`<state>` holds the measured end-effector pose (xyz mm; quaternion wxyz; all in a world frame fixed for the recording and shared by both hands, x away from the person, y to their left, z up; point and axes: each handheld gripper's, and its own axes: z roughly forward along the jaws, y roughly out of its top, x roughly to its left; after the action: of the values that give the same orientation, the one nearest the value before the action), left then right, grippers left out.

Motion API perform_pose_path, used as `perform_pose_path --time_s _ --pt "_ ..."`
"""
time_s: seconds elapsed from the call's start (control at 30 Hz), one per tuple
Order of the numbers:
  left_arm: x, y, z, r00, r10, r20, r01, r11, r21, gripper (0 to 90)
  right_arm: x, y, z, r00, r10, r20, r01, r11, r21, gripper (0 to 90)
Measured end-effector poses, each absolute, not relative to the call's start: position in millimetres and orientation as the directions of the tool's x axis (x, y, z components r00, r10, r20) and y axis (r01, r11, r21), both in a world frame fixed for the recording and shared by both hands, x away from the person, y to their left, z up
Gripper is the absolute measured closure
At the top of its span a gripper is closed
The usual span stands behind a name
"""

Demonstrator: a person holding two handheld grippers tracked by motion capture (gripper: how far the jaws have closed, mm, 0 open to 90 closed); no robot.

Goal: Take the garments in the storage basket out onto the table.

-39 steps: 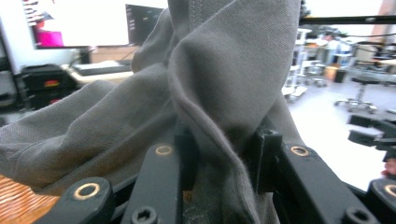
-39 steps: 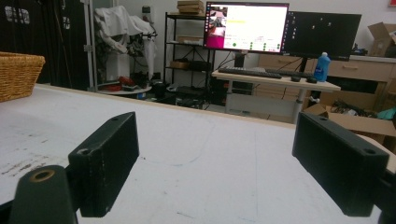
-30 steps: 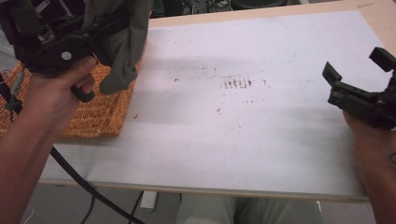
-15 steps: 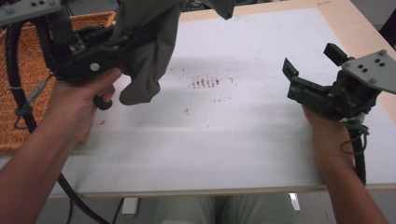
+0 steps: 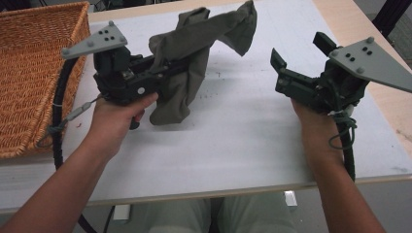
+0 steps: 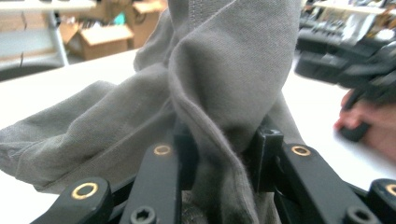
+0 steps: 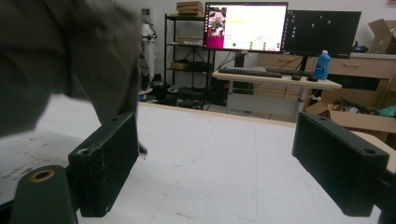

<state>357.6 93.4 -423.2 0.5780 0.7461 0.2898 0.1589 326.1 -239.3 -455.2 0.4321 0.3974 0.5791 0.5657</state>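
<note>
A grey-green cloth [image 5: 194,58] hangs bunched over the white table [image 5: 243,136], its lower end close to the surface. My left gripper [image 5: 167,68] is shut on it; in the left gripper view both black pads pinch a thick fold of the cloth [image 6: 224,93]. To the right, my right gripper [image 5: 299,53] is held above the table, open, with nothing between its fingers. In the right gripper view the right gripper [image 7: 215,163] has its pads wide apart over the bare table, and the cloth [image 7: 65,60] hangs blurred at the left.
A woven wicker basket [image 5: 34,73] stands at the table's left side. The table's front edge [image 5: 218,191] runs just before the person's lap. Behind the table are desks with monitors [image 7: 280,28] and shelves.
My left gripper has carried the cloth rightward from over the basket and lower over the table. The view has shifted, so the right gripper now shows nearer the middle, still open.
</note>
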Motion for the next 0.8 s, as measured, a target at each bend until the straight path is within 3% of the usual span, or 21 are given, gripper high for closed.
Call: perform_pose_path --time_s 0.13,0.23,0.4,0.5,0.8 --pt "364 84 -445 0.747 0.659 -0.087 0.325 -0.248 0.913 68.5 326 -239 -455 -0.311 0.949 -0.050 -0.027 0.044 0.999 14.6" --pt "364 81 -444 0.736 0.674 -0.069 0.319 -0.254 0.913 64.6 326 -239 -455 -0.311 0.949 -0.048 -0.024 0.042 0.999 14.7" --pt "363 78 -439 0.688 0.716 -0.117 0.381 -0.219 0.898 25.5 326 -240 -455 -0.313 0.949 -0.043 -0.026 0.037 0.999 14.6" --pt "356 86 -425 0.641 0.758 -0.120 0.373 -0.171 0.912 15.3 326 -240 -455 -0.313 0.949 -0.043 -0.027 0.036 0.999 14.6" --pt "339 121 -398 0.601 0.779 -0.179 0.329 -0.037 0.944 15.5 327 -240 -455 -0.315 0.948 -0.044 -0.026 0.037 0.999 14.6"
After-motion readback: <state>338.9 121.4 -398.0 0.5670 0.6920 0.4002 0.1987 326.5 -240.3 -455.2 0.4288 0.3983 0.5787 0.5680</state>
